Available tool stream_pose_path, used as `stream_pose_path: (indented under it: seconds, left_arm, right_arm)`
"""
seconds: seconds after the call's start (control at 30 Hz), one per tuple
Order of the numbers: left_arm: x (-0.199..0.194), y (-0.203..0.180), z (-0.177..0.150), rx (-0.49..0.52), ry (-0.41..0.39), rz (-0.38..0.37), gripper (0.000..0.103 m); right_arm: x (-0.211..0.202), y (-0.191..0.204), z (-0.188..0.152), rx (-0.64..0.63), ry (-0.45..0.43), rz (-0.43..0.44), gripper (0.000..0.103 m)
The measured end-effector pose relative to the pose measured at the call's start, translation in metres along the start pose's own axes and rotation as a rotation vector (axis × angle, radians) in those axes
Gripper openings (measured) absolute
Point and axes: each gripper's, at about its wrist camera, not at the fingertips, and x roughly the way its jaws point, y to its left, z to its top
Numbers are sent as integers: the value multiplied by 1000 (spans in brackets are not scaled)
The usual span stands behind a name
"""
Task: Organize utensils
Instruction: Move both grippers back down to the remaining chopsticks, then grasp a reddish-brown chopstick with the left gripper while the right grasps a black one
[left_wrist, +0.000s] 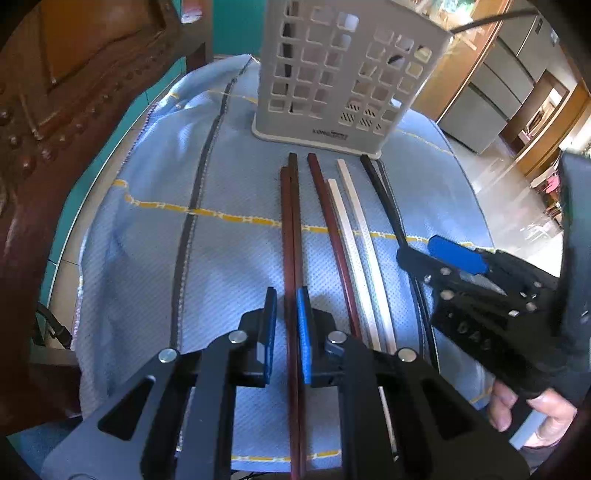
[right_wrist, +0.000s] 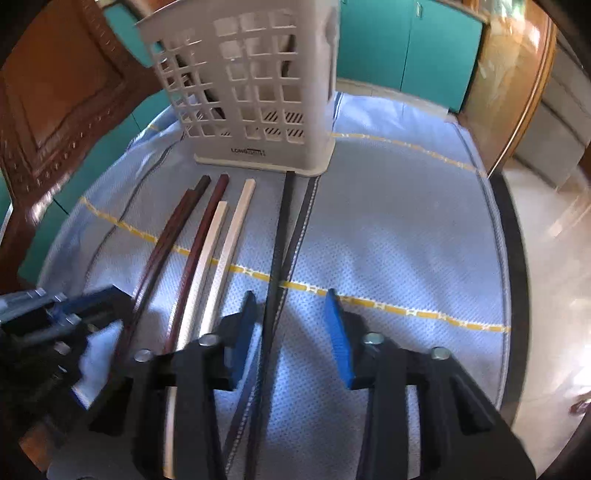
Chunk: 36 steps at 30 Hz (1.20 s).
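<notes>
Straight ahead of you the white basket (left_wrist: 343, 74) blocks the far end of the chopsticks (left_wrist: 291, 236). Open cloth (right_wrist: 406, 229) lies to the right of the black chopstick (right_wrist: 277, 240). On your left a wooden chair (left_wrist: 55, 110) crowds the table's edge.

2 wrist fisheye views, both low over the blue cloth (left_wrist: 236, 258), both facing the white slotted holder (left_wrist: 343, 74).

The left wrist view looks forward along its fingers, close above the brown chopsticks (left_wrist: 290, 240), with the right gripper (left_wrist: 417, 254) visible at its right edge. The right wrist view sits further right, above the black chopstick (right_wrist: 277, 258), with the left gripper (right_wrist: 92, 306) at its left edge. Both share the chopstick row, holder (right_wrist: 255, 92) and cloth (right_wrist: 388, 221).
</notes>
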Motion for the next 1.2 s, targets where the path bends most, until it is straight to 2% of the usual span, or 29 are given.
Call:
stream_pose_path:
  seconds: [0.03,0.2,0.37,0.6,0.8,1.0,1.2]
  left_arm:
    - [-3,3,0,-6,-9,4,12]
    - [-5,8,2,-6,3,3,13]
    - [10,-9,4,10,21,11,13]
    - [17,-28,7,65,24,47,13]
    - [8,-16,7,-15,6,12,12]
    - [-14,-6,6,-30,-27,-28,12]
    - [-18,0,11,-37,-39,6,12]
  right_arm:
    - [-1,0,-2,2,4,7,6]
    - [-9,-18,-11,97,11,26,6]
    - [-22,-40,-23,165,16,29,6]
    - [-27,-46,-35,169,23,23,6]
    - [-28,-43,-37,161,19,23,6]
    - [-28,-46,-38,170,24,32,6]
    - [-27,-44,-37,171,24,22,7]
